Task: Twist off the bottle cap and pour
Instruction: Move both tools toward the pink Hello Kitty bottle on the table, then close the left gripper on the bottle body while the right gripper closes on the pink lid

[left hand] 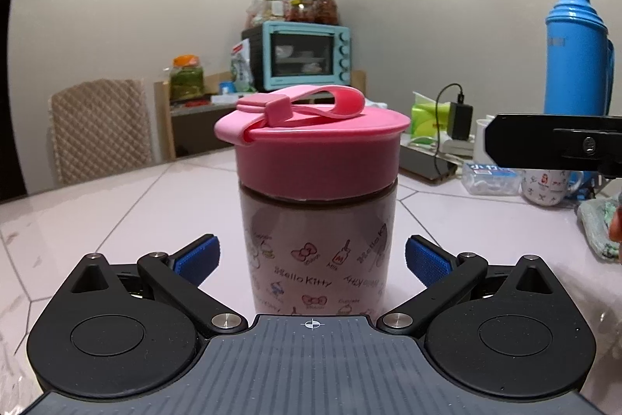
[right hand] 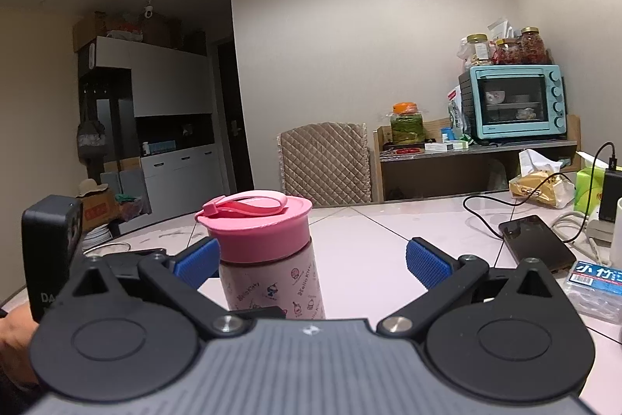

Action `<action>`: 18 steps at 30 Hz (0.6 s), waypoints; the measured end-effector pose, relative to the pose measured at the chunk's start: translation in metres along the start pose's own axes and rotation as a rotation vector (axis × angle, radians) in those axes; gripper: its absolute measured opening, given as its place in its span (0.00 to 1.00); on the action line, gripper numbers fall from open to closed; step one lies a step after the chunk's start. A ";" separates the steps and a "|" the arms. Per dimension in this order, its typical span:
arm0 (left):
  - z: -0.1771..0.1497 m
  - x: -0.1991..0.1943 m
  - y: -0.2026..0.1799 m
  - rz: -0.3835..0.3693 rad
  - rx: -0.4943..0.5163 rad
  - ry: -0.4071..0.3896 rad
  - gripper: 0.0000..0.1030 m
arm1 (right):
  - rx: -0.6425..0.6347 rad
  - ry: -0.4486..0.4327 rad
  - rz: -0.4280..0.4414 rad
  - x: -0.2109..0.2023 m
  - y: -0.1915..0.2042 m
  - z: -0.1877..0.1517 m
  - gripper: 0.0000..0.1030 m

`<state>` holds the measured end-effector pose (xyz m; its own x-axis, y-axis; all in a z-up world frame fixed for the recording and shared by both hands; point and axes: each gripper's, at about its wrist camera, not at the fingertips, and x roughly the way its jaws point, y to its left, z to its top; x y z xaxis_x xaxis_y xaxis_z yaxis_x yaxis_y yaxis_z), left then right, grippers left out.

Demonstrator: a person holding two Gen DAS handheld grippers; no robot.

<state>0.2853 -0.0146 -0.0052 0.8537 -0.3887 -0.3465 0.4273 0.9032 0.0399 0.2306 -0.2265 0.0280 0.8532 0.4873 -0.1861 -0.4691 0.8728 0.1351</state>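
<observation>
Blue ribbed pads (left hand: 198, 257) spread wide on the left gripper (left hand: 312, 257), jaws fully apart, and the Hello Kitty bottle (left hand: 318, 244) stands upright dead centre between them, a clear gap on each side, nothing touching. Its pink screw cap (left hand: 317, 158) is on, sitting above the fingertips, with a pink carry strap (left hand: 311, 104) looped across the top. Bottle base rests on the pale tiled tabletop (left hand: 116, 205).

Over to the right gripper (right hand: 312, 259): also splayed wide, holding nothing. From here the bottle sits off to its left, close against the left blue pad (right hand: 196, 263); whether pad and bottle touch, I cannot tell. Cap level with that fingertip.

Just right of the right gripper, a dark phone (right hand: 536, 244) lies flat with a black cable (right hand: 486, 216) running to it, and a tissue pack (right hand: 594, 292) sits nearer the edge. Further ahead, a quilted chair back (right hand: 324, 164) and a teal toaster oven (right hand: 513, 102) on a wooden shelf, jars (right hand: 532, 45) stacked on top.

From the left view, far right, a tall blue thermos (left hand: 575, 53) stands behind a printed mug (left hand: 548, 187), and the other tool's black body (left hand: 552, 146) juts in.
</observation>
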 end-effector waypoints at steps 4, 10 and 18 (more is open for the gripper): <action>-0.001 0.003 0.002 -0.025 -0.004 -0.006 1.00 | 0.001 0.003 0.015 0.005 0.000 0.001 1.00; -0.001 0.006 0.004 -0.052 -0.004 -0.020 1.00 | -0.061 0.032 0.061 0.013 0.003 0.005 1.00; 0.002 0.010 0.008 -0.061 -0.011 -0.019 0.97 | -0.038 0.024 0.087 0.016 -0.001 0.006 1.00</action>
<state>0.2974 -0.0117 -0.0066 0.8316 -0.4467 -0.3301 0.4760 0.8794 0.0091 0.2459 -0.2201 0.0312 0.8033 0.5616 -0.1983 -0.5501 0.8272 0.1145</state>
